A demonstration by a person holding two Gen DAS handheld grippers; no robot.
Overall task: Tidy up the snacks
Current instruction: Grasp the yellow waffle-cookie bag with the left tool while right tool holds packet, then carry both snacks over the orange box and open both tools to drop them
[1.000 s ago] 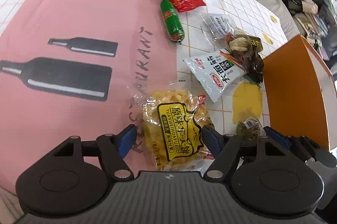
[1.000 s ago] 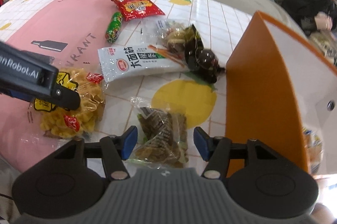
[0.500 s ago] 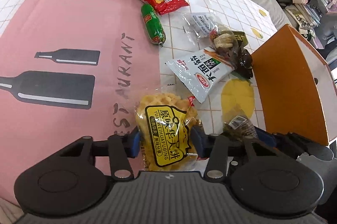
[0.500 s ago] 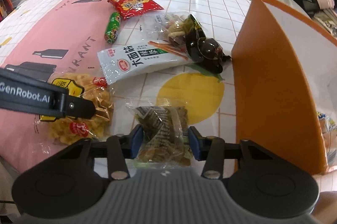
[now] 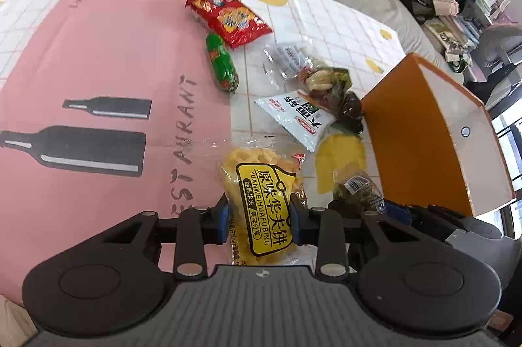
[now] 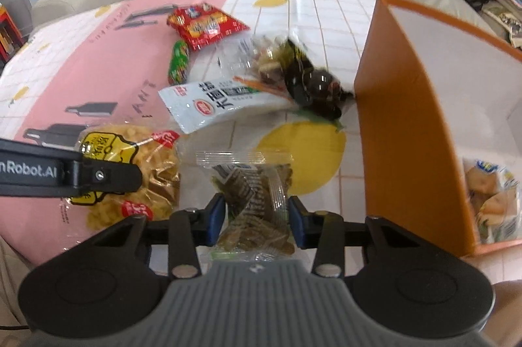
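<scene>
Left wrist view: you look from just behind the left gripper, forward along its fingers and steeply down at the table, sofa beyond.
Right wrist view: you look from behind the right gripper, tilted down likewise, close over the tabletop.
Nearness: both sit close; each gripper's body fills your lower frame.
Shared ground: you see in both the yellow waffle packet, the white noodle packet, the red packet and the orange box.
Cross-sight: your right view catches the left gripper's finger from the side.
</scene>
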